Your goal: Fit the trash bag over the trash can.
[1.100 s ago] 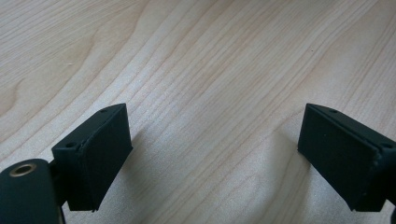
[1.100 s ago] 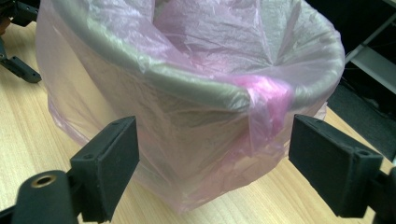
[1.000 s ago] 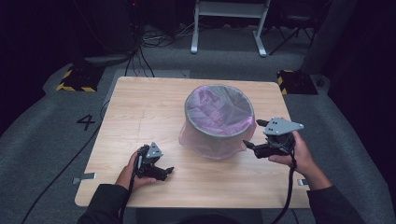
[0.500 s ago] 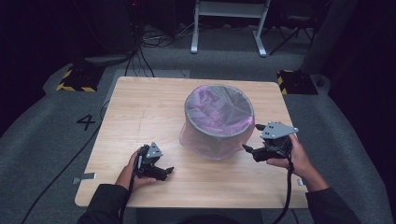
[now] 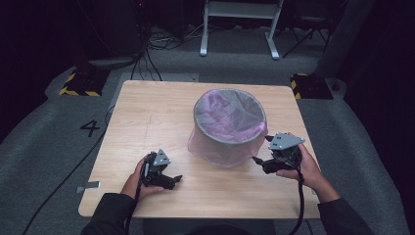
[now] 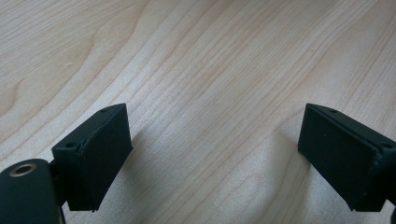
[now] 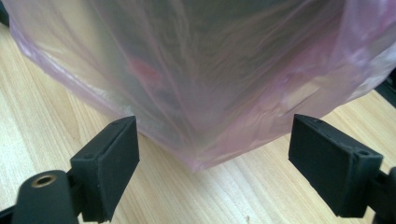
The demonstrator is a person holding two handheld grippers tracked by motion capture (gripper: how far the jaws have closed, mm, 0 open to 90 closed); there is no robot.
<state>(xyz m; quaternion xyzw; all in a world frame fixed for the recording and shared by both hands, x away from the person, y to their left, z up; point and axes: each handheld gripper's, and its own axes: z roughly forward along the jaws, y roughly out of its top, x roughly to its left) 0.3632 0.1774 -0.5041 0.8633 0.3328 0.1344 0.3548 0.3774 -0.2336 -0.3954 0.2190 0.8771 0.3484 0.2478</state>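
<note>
- Centrally, a round grey bin lined with a translucent pink plastic bag (image 5: 229,126) stands upright on the light wooden desk (image 5: 147,117), a little toward the right edge and roughly midway between the far and near edges.
- The bag's top is folded over the bin's rim, and its loose skirt hangs down the outside to the desk surface, bulging at the near side.
- In the right gripper view the pink film (image 7: 201,79) hangs in soft creases, with the dark wall of the bin showing through it and its lowest fold resting on the wood.
- The right gripper (image 5: 259,164), held in the person's right hand (image 5: 306,166), sits near the desk's right edge, just beside the near-right side of the bag and pointing toward it.
- Its jaws stand wide apart, released, with nothing between them; the bottom fold of the bag lies just ahead of the gap, and I cannot tell whether either jaw touches the film.
- The left gripper (image 5: 175,180), held in the person's left hand (image 5: 139,178), lies low near the near edge of the desk, toward the near-left corner and well apart from the bin.
- Its jaws are likewise spread and released, with bare wood grain between them in the left gripper view.
- A black cable trails from each gripper off the near edge of the desk.
</note>
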